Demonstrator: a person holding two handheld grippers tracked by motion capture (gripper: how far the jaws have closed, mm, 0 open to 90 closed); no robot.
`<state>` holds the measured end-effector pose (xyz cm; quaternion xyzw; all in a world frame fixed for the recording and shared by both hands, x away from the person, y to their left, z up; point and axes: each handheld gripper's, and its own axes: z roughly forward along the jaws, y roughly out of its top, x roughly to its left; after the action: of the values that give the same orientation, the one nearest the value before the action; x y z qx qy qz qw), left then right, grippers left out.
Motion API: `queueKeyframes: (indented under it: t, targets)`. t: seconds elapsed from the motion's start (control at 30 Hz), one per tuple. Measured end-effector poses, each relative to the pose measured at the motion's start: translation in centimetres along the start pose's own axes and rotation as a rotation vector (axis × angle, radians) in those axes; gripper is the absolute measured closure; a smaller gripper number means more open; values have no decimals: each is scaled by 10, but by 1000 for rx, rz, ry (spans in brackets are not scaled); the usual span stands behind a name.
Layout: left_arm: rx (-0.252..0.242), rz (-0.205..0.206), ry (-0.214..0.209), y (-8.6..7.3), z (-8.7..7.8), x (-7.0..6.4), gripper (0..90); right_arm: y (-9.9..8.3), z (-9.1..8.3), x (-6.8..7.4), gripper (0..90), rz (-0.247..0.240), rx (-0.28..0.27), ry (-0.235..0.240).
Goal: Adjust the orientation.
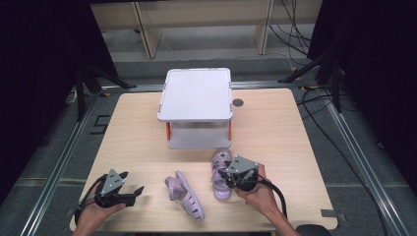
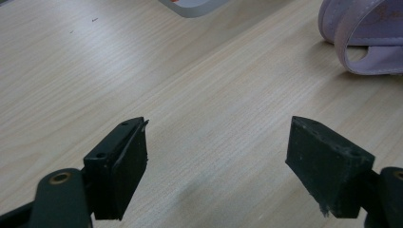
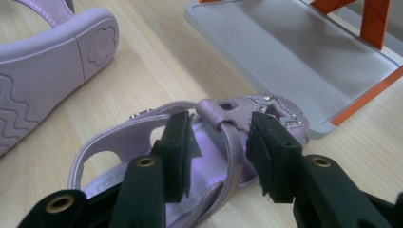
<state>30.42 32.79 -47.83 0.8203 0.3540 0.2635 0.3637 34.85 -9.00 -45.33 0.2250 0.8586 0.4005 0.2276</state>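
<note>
Two lilac sandals lie on the wooden table (image 1: 142,128). One sandal (image 1: 187,197) rests on its side near the front middle, its wavy sole (image 3: 47,57) facing my right gripper's camera. The other sandal (image 1: 222,191) stands upright just in front of the white shelf (image 1: 196,93). My right gripper (image 1: 222,173) is lowered into that sandal (image 3: 119,130), open, its jaws straddling the centre strap (image 3: 229,142) with a small gap on each side. My left gripper (image 1: 132,182) rests open at the front left, nothing between its jaws (image 2: 216,156), and the sandal on its side (image 2: 361,33) lies off to its right.
The white two-level shelf has orange posts (image 3: 375,21), and its lower tray (image 3: 285,42) lies just beyond the upright sandal's toe. A round hole (image 1: 238,103) sits in the table's back right. Cables (image 1: 339,142) run along the floor to the right.
</note>
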Motion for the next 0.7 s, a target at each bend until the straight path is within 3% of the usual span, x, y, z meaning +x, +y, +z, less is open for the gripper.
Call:
queueKeyframes:
  t: [0.2, 0.27, 0.7]
  targets:
    - [-17, -43, 1, -1, 1, -3, 211, 0, 3, 0, 602, -18, 6, -8]
    - [-9, -23, 2, 0, 1, 0, 211, 0, 3, 0, 609, -19, 4, -9]
    - [-1, -21, 5, 0, 2, -1, 211, 3, 8, -2, 684, -75, 24, -22]
